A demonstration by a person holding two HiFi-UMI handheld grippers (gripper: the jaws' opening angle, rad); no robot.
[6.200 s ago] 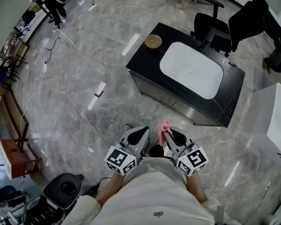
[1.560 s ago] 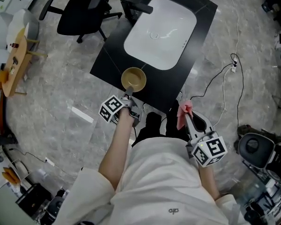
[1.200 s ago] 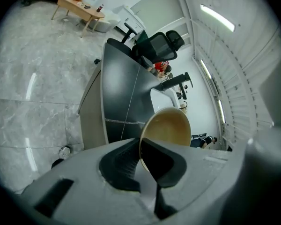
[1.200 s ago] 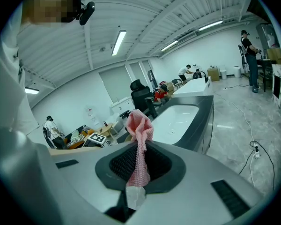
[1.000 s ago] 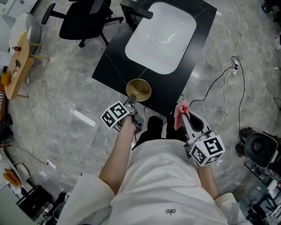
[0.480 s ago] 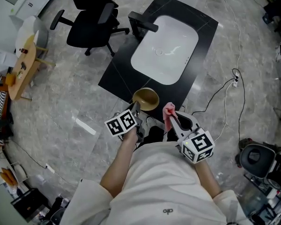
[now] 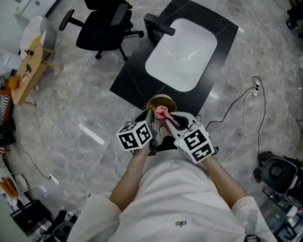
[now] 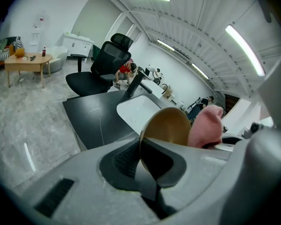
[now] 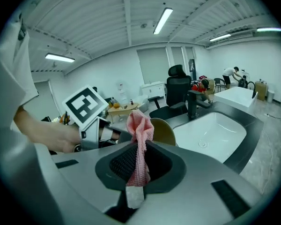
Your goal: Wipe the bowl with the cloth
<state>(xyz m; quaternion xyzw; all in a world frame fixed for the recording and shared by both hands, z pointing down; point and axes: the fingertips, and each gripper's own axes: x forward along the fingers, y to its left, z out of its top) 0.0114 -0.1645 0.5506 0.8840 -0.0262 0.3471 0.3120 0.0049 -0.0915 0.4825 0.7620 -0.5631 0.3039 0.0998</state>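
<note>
Jaws of left gripper (image 8: 141,145) pinch bowl (image 8: 166,125), right gripper's (image 9: 139,148) clamp cloth (image 9: 139,122), beside sink counter (image 7: 134,72).

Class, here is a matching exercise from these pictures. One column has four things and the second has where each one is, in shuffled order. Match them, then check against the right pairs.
Things
1. bowl
2. cloth
3. sink
4. chair

Places
A. set in the black counter
B. pinched in the right gripper
C. on the floor, beside the counter
D. rim pinched in the left gripper

Pairs: 1-D, 2-B, 3-A, 4-C
</note>
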